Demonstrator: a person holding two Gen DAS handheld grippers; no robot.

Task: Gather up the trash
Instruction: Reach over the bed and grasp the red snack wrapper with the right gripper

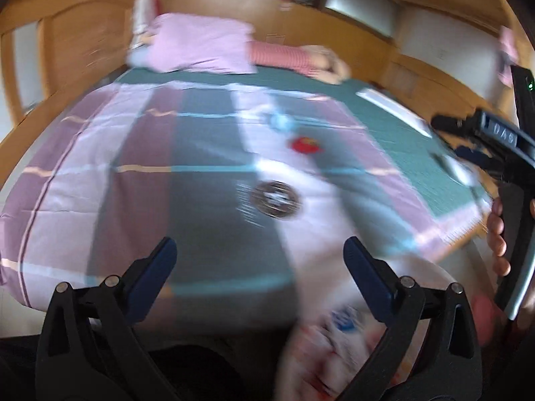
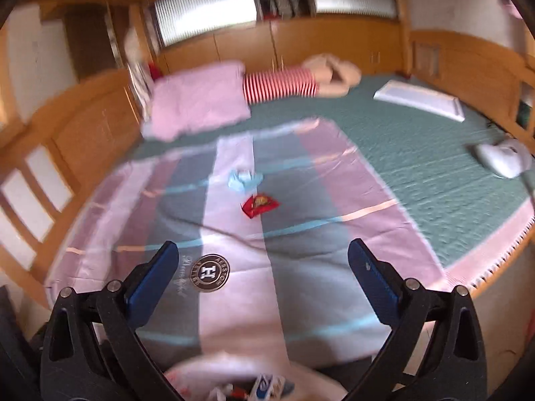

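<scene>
A red snack wrapper (image 2: 259, 204) and a crumpled light-blue scrap (image 2: 243, 179) lie on the striped pink and grey bed cover (image 2: 334, 260), well ahead of both grippers. They also show, blurred, in the left wrist view: the wrapper (image 1: 305, 145) and the scrap (image 1: 280, 121). My left gripper (image 1: 260, 260) is open and empty above the cover's near edge. My right gripper (image 2: 263, 264) is open and empty, hovering over the cover near a round logo (image 2: 209, 272). A white bag holding printed trash (image 2: 247, 382) sits below, at the bed's foot; it also shows in the left wrist view (image 1: 347, 334).
A pink pillow (image 2: 197, 100) and a red-striped pillow (image 2: 279, 85) lie at the headboard. A white flat box (image 2: 419, 99) and a white device (image 2: 501, 158) rest on the green sheet at right. Wooden bed rails run along the left. The right gripper's handle (image 1: 508, 167) shows at the right edge.
</scene>
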